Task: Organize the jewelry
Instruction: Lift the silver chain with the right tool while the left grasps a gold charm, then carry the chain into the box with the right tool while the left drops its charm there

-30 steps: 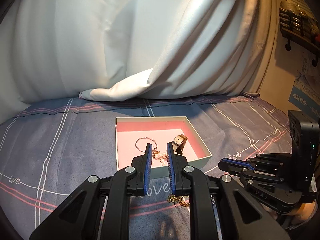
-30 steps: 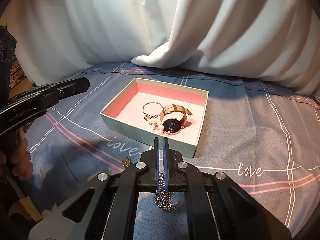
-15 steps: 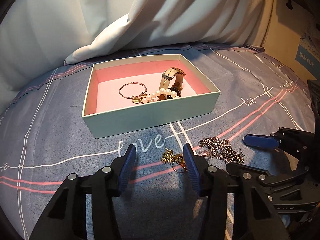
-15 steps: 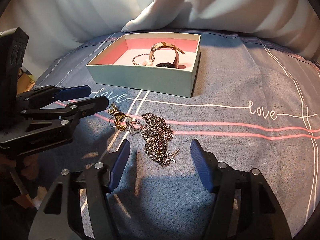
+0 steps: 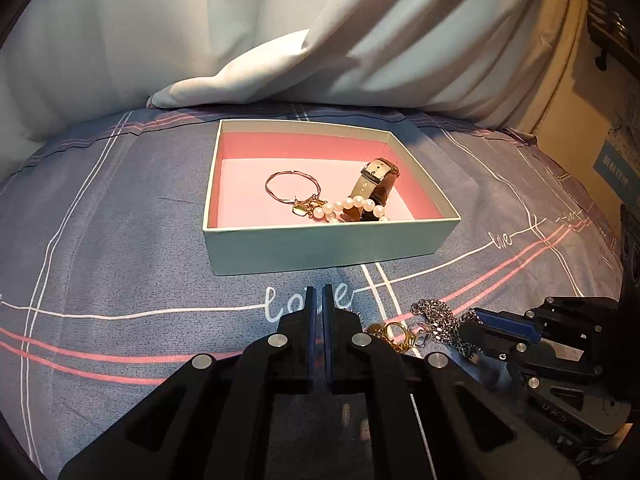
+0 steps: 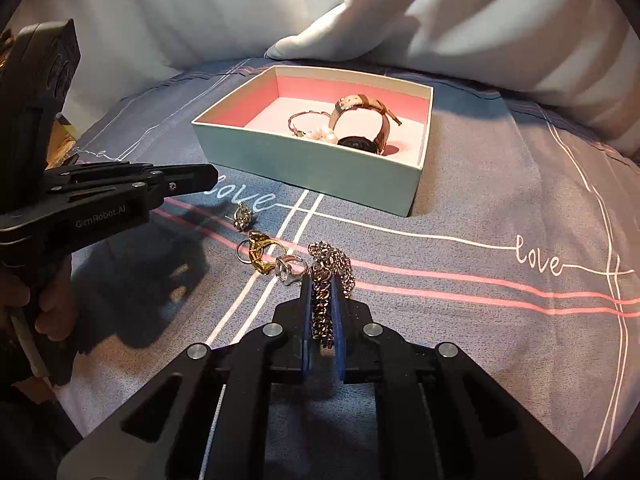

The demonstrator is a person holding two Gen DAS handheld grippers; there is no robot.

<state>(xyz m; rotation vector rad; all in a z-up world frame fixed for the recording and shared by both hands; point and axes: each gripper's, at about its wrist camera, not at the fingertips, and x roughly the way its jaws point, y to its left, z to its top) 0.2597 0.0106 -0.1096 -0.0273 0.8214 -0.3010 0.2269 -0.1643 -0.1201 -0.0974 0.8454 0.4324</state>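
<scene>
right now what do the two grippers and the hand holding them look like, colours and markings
Both the left gripper and the right gripper are matte black plastic linkages with silver rivets and blue finger pads. The left one carries white "GenRobot.AI" lettering on its side. A bare hand grips its handle; no sleeve or cables show.

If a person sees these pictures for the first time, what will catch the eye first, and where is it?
First, the open box with the pink inside, in the middle of the bedsheet, holding a watch, a pearl bracelet and a thin bangle. Nearer, the right gripper is shut on a silver chain; gold pieces lie just left of it.
</scene>
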